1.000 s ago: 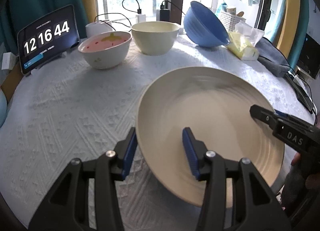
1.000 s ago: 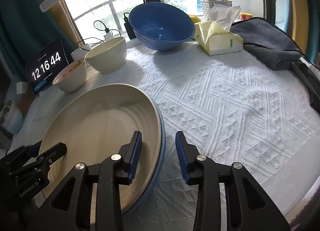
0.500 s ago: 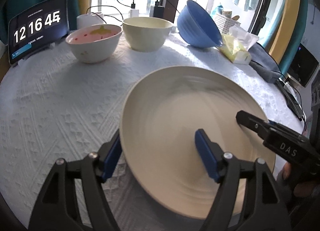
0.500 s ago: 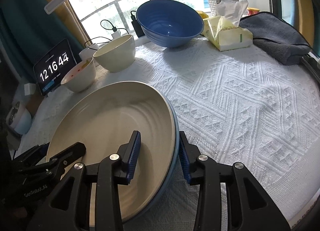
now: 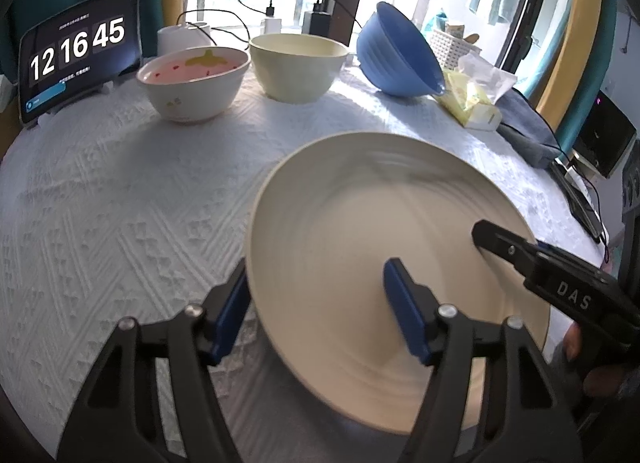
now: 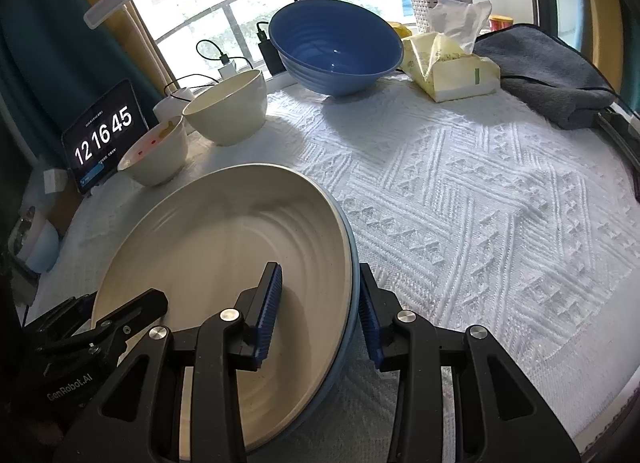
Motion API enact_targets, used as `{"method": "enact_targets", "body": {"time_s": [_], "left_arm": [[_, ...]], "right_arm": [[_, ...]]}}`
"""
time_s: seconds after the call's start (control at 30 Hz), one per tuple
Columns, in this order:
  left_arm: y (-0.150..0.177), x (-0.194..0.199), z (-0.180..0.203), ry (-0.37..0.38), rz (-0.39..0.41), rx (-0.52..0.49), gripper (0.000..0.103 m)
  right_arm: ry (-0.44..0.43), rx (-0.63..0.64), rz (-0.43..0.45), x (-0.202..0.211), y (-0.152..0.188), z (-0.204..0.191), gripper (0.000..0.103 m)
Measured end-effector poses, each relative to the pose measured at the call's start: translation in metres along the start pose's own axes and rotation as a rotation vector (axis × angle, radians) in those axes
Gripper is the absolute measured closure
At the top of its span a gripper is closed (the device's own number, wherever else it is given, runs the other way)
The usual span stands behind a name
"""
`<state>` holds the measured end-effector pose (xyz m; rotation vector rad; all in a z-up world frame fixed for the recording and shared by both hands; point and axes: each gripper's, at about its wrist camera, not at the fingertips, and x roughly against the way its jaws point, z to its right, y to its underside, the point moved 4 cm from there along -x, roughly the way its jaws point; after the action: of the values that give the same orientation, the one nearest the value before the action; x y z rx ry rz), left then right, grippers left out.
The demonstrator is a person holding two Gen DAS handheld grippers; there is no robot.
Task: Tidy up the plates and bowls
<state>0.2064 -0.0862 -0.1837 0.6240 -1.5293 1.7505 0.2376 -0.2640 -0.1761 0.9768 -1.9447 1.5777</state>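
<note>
Left wrist view: the left gripper (image 5: 316,299), its jaws just opened then eased slightly narrower, straddles the near rim of the empty, blurred cream ribbed plate (image 5: 372,239) without pressing.

Right wrist view: the right gripper (image 6: 320,303) clamps the plate's rim and a blue plate (image 6: 347,317) mostly hidden beneath.

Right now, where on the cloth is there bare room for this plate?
Bare cloth right of the plate, up to the tissue pack and grey towel. Also left of it, before the strawberry bowl. Back edge is crowded with bowls.
</note>
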Motion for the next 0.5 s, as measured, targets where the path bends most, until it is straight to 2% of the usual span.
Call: {"method": "enact_targets", "body": {"time_s": [0.5], "left_arm": [[0.0, 0.017, -0.024, -0.013, 0.031, 0.055, 0.036]], "right_arm": [[0.003, 0.055, 0.007, 0.005, -0.002, -0.027, 0.063]]}}
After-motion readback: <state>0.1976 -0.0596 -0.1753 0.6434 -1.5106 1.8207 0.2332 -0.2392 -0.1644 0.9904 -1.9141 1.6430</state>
